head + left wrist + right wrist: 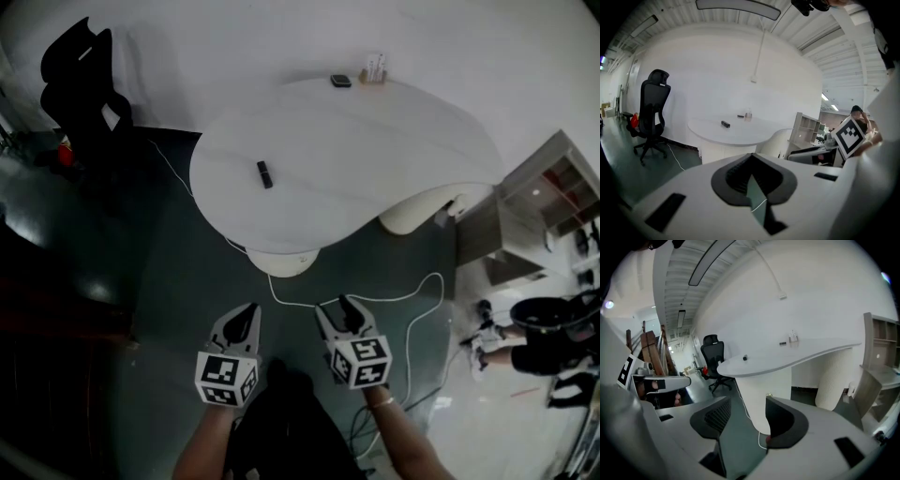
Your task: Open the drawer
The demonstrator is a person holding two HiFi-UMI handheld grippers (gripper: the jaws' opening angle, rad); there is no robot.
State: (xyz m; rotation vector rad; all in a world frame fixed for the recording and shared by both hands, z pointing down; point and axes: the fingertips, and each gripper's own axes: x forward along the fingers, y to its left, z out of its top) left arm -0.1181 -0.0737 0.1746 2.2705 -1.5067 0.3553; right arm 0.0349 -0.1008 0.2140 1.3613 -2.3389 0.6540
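Ahead of you, a white curved table (375,141) carries a small black device (265,174) towards its left side. A dark flat object (341,82) and a small container (374,68) sit at its far edge. A black office chair (84,84) stands to your left. A white cable (403,298) loops across the floor, and open shelving (553,187) is on your right.
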